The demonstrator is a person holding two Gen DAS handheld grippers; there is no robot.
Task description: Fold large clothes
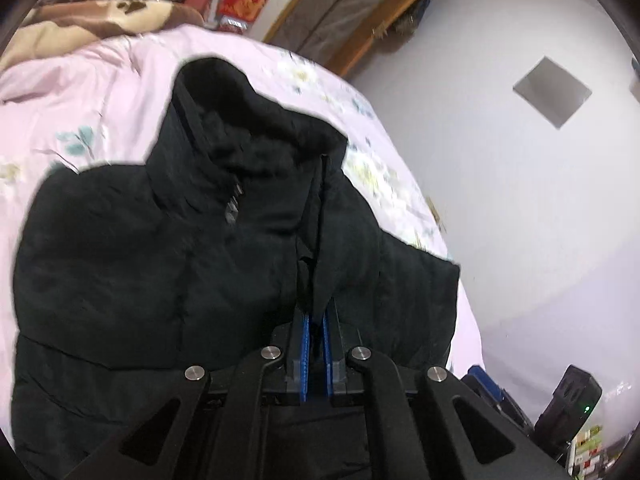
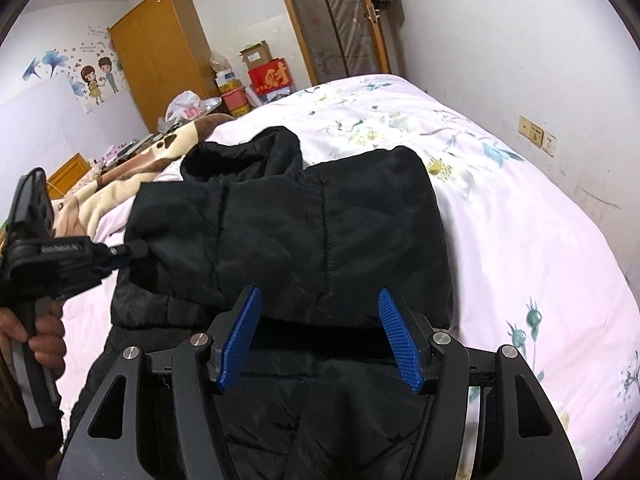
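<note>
Black padded jacket (image 2: 280,220) sprawled on the bed (image 2: 520,240), collar (image 1: 248,112) end towards the far headboard side, hem running back under the cameras, so its long axis lies roughly away from us along the pink floral quilt. One side already looks folded across the body, seam lines showing on top. Judging by the puffed quilting, it's soft and bulky, light for its size, with a slick shell that will likely slide and spring back; an edge, seam or cuff should give a better hold than the fat middle. Left hand-held gripper (image 1: 316,332) is clenched, blue pads pinching a ridge of black fabric that tents up towards it; from the right wrist view the same left tool bites the jacket's left edge, a hand (image 2: 40,340) on its handle. Right hand-held gripper (image 2: 320,340) hangs released, jaws wide apart over the near part of the jacket, nothing between the pads. Beyond: a brown patterned blanket (image 2: 120,184), wooden wardrobe (image 2: 160,48), boxes (image 2: 268,72) against the wall.
</note>
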